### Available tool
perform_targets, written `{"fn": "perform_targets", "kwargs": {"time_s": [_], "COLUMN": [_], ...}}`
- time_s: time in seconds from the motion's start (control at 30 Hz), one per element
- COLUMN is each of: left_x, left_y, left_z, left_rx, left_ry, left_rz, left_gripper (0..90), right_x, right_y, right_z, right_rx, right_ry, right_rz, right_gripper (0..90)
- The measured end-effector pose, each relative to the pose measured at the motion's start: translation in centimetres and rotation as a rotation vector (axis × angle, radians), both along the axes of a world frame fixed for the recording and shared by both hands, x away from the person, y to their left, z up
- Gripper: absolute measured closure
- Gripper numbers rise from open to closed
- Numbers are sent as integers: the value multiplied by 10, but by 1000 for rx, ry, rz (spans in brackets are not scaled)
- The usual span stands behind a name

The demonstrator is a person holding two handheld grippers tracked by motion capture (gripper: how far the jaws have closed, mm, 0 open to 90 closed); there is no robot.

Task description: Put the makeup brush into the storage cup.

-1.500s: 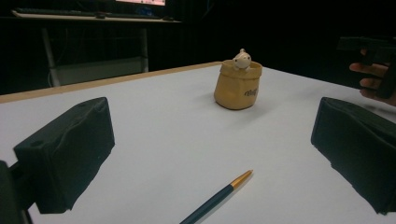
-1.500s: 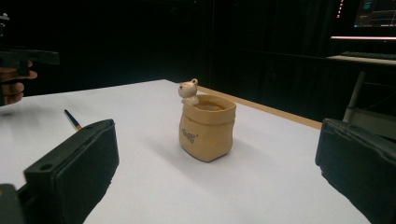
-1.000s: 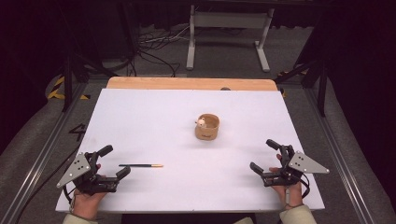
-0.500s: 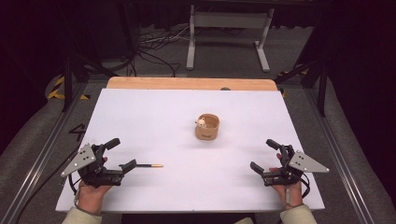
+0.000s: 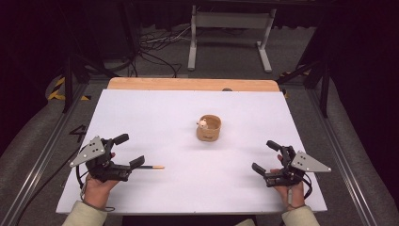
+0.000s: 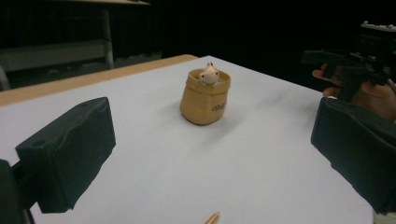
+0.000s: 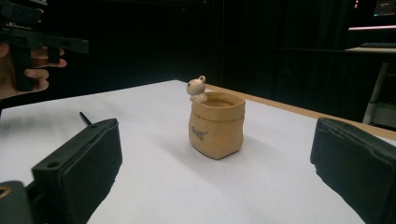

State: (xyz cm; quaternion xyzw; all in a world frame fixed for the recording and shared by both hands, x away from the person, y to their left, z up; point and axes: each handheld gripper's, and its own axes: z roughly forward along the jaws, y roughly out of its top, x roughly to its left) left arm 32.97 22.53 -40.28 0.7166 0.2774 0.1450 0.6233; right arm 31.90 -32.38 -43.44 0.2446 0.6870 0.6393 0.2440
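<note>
Both jaws pairs are held wide apart, nothing gripped: left gripper [image 5: 126, 149] and right gripper [image 5: 267, 156] are seen near the table [image 5: 188, 188] front corners. Tan pot [image 5: 209, 128] is placed mid-table between them; a pencil [image 5: 151, 166] is seen just beside the left gripper.

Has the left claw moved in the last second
Yes. The left claw has slid toward the table's middle, closing on the pen; the pen and the sack-shaped pot stayed put.

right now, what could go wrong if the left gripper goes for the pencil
1. The pencil lies flat and thin on the table; the open left gripper sits at its dark end, so its jaws may push or roll it rather than grip it.
2. Reaching further risks tipping the small pot, which stands free mid-table.
</note>
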Motion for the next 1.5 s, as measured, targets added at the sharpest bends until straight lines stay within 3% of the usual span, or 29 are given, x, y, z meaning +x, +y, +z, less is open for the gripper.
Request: {"fn": "perform_targets", "kwargs": {"time_s": [0.07,0.13,0.23,0.27,0.3,0.37,0.43,0.53,0.57,0.6,0.63,0.83,0.93,1.2,1.27,1.4,1.5], "left_x": [2,4,6,7,7,9,9,11,11,12,12,17,21,34,35,40,42], "left_y": [-1,-2,-3,-4,-4,-6,-8,-13,-13,-16,-16,-23,-25,-30,-31,-31,-33], "left_z": [3,7,11,13,13,17,20,29,29,32,32,40,42,43,44,46,45], "left_rx": [13,60,91,127,127,182,203,285,285,335,335,446,481,568,576,588,619], "left_ry": [31,47,54,60,60,62,60,58,58,67,67,83,99,152,153,194,205], "left_rz": [-15,-20,-21,-19,-19,-16,-21,-32,-32,-31,-31,-17,-21,-38,-29,-20,-28], "left_gripper": [3,3,4,5,5,6,6,5,6,6,7,9,9,9,9,9,10], "right_x": [0,2,2,2,2,2,0,-1,-1,-1,-1,-3,-6,-9,-10,-11,-11], "right_y": [-1,0,1,1,1,0,-1,-2,-2,-2,-2,-2,-3,-3,-5,-7,-7], "right_z": [1,1,2,2,2,3,4,5,5,5,5,5,9,6,6,6,6], "right_rx": [-2,4,-9,-10,-10,-10,-11,-23,-23,-24,-26,-34,-44,-64,-58,-43,-45], "right_ry": [-2,15,40,41,41,52,39,23,23,26,28,28,5,20,28,32,32], "right_rz": [-6,3,6,7,7,4,-7,-24,-24,-26,-28,-40,-60,-70,-69,-76,-75], "right_gripper": [22,24,24,24,24,28,33,30,30,27,27,29,38,43,43,54,57]}}
